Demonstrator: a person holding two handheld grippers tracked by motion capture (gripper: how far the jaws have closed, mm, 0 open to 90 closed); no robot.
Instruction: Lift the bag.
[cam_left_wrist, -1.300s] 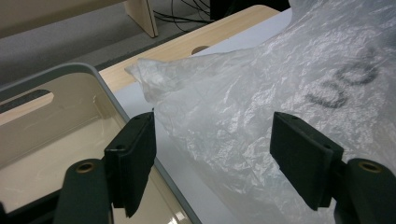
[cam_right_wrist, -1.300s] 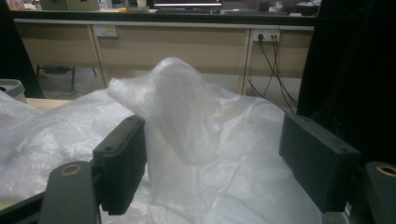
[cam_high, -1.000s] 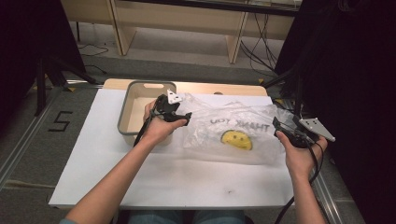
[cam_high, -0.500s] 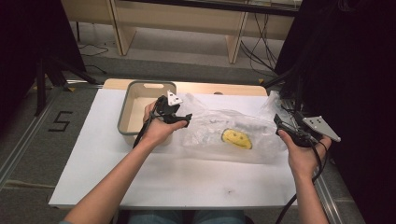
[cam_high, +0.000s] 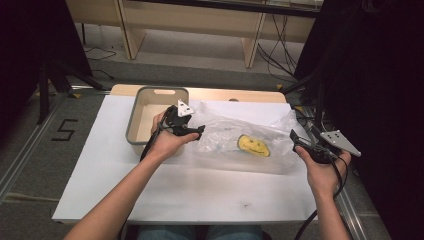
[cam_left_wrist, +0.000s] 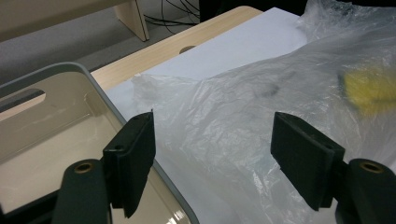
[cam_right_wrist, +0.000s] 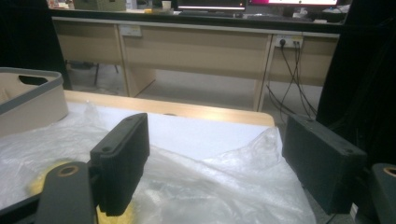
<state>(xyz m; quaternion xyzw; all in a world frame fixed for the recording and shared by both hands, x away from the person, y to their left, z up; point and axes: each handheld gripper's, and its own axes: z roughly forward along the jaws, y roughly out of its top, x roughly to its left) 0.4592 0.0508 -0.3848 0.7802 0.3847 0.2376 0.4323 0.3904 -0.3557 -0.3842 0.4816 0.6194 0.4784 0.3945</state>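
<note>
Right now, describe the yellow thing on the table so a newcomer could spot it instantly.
Start at the white table and find the crumpled clear plastic bag spread right of the grey bin. The yellow smiley face sits toward the bag's right half, between the left gripper and the right gripper. It is the sole bright yellow patch, with dark face marks.

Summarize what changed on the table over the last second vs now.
The clear plastic bag with the yellow smiley print crumpled: a second ago it lay flatter with dark lettering showing above the smiley; now that lettering is folded out of sight. The right gripper edged slightly outward, to the table's right edge. The left gripper stayed at the bag's left end, and the grey rectangular bin did not move. Both grippers' jaws are open now.
</note>
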